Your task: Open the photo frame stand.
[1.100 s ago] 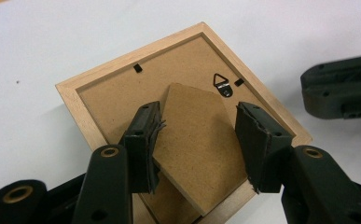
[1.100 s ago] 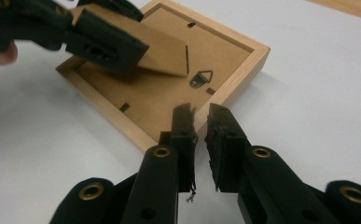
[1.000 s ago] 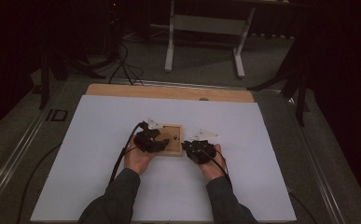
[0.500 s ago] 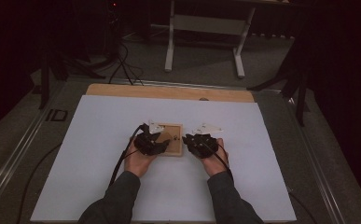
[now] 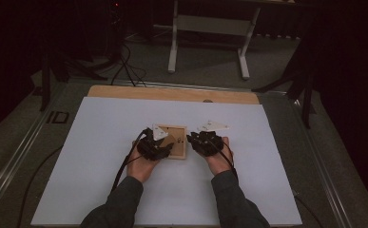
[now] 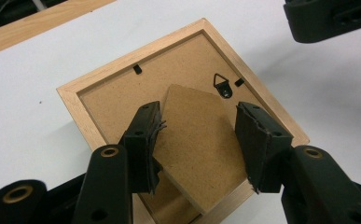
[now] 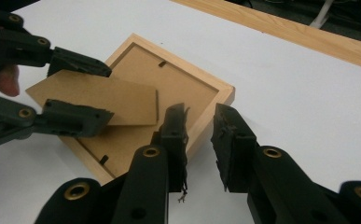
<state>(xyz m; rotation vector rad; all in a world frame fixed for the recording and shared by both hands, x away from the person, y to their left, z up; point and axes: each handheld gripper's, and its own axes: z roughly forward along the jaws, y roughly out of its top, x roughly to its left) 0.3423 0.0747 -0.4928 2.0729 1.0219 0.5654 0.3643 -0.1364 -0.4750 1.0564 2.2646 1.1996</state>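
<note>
A wooden picture frame (image 5: 178, 135) lies face down on the white table top, its brown backboard (image 6: 122, 93) up. My left gripper (image 6: 199, 112) is shut on the frame's hinged stand flap (image 6: 197, 140), one jaw on each side edge, and holds it lifted off the backboard. In the right gripper view the flap (image 7: 99, 98) sits between the left gripper's (image 7: 101, 93) jaws. My right gripper (image 7: 200, 112) hovers at the frame's (image 7: 183, 84) right edge. Its jaws have just been opening and stand a little apart, with nothing pressed between them. In the high view both grippers (image 5: 165, 147) (image 5: 193, 140) flank the frame.
A white sheet (image 5: 101, 142) covers the table, with a wooden strip (image 5: 172, 93) along its far edge. Cables trail from both grippers toward the person. White stand legs (image 5: 174, 42) are on the dark floor beyond the table.
The right gripper has drawn slightly up and away from the person beside the frame, and its jaws stand wider. The left gripper and the flap have stayed put.
</note>
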